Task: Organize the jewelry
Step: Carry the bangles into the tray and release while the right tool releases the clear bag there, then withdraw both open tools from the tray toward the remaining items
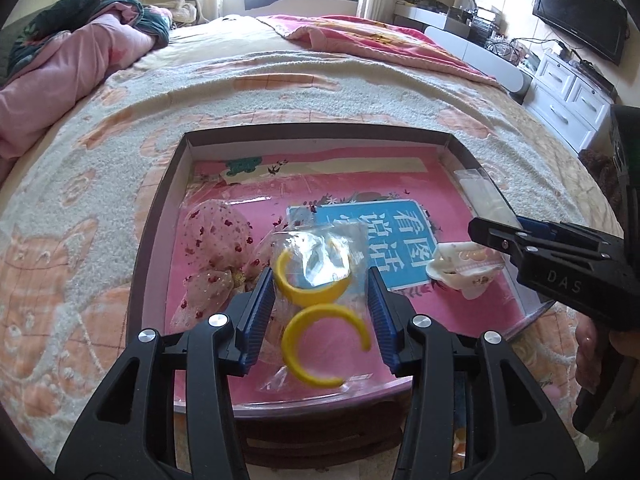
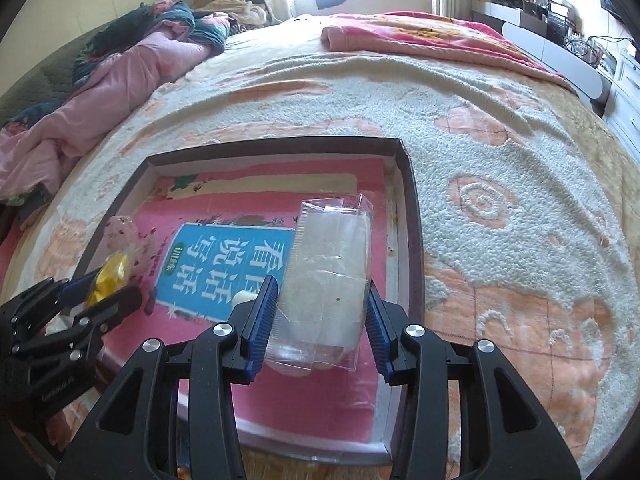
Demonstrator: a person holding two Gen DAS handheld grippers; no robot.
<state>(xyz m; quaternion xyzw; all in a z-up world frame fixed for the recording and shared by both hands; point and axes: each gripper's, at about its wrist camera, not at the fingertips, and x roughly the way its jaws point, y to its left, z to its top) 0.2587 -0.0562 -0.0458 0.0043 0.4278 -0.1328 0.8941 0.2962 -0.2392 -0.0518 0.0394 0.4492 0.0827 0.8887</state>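
The yellow bangles (image 1: 316, 304) in their clear plastic bag (image 1: 320, 248) sit between the pads of my left gripper (image 1: 320, 308), over the near middle of the shallow box (image 1: 160, 216) on the bed (image 1: 280, 92). The pads look to be pinching the bag's edges, the jaws partly spread around its width. My right gripper (image 2: 322, 320) hangs to the right, its jaws set about the near end of a clear plastic case (image 2: 328, 272), pads at its two sides; I judge it gripped, though the contact on the right pad is hard to see. To do this well I'd keep the bag level so the bangles don't slide out, bring the case's open end near, and not squeeze the thin case flat. A pink hair bow (image 1: 212, 252) lies left of the bangles, and a cream hair clip (image 1: 460, 268) right.
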